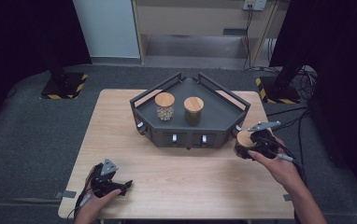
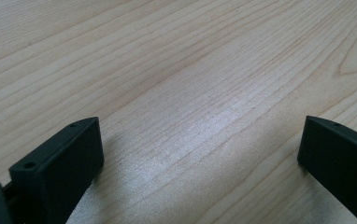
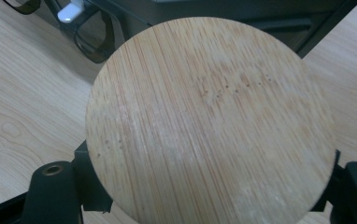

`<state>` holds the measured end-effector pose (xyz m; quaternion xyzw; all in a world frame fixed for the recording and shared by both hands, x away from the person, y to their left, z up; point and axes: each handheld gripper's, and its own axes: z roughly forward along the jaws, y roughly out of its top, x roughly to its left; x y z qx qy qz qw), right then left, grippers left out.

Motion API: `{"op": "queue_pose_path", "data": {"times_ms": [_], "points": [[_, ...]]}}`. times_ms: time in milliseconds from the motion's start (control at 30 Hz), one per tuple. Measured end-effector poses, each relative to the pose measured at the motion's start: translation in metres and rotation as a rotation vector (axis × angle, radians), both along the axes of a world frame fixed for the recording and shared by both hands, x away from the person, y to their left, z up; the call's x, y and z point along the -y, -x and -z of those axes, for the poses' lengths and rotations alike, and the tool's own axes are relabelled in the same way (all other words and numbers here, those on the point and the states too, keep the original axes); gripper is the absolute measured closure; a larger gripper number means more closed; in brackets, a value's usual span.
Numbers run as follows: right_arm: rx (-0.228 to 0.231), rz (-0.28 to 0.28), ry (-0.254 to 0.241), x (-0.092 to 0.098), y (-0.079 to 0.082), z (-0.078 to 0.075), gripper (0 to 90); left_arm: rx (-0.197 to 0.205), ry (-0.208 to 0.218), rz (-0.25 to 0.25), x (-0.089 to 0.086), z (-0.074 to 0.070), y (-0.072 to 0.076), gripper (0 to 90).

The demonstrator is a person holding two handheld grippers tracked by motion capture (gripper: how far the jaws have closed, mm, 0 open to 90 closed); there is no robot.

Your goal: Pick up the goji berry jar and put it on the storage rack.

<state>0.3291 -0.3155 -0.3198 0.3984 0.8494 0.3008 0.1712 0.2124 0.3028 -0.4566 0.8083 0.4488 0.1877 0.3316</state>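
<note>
Jar (image 1: 243, 145) with a round bamboo lid, held in my right claw (image 1: 253, 148), sits low over the pale wooden surface (image 1: 181, 177), just beside the right front corner of the dark angular tray (image 1: 190, 135). Two more lidded jars stand inside that tray: one with pale contents (image 1: 164, 106) on the left, one with dark contents (image 1: 193, 111) beside it. My left claw (image 1: 113, 185) rests at the near left of the surface, well apart from everything, its jaws spread with nothing between them.

My judgement: this jar is headed for the tray, so I should keep it upright, lift it clear of the raised rail, and set it down in the open space right of the dark jar without knocking either neighbour.

From above, I get the whole layout and the gap between jars. My right claw's camera gives the lid (image 3: 209, 121) up close, both jaws clamped against its sides, with the tray's edge behind. My left claw's camera gives bare wood grain (image 2: 181, 84) between wide black jaws.
</note>
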Motion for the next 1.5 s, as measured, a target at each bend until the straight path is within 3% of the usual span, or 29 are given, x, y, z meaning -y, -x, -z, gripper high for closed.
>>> {"op": "queue_pose_path", "data": {"times_ms": [400,500,1500], "points": [[0.022,-0.031,0.004,-0.009,-0.003,-0.025,26.1,0.000,0.000,-0.004,0.001,0.000,0.000,0.0],[0.016,-0.039,-0.016,-0.008,-0.006,-0.029,26.1,0.000,-0.001,-0.004,0.001,0.000,0.000,0.0],[0.052,-0.048,0.008,-0.027,-0.029,-0.065,26.1,0.000,-0.001,-0.005,0.001,0.000,0.000,0.0]]}}
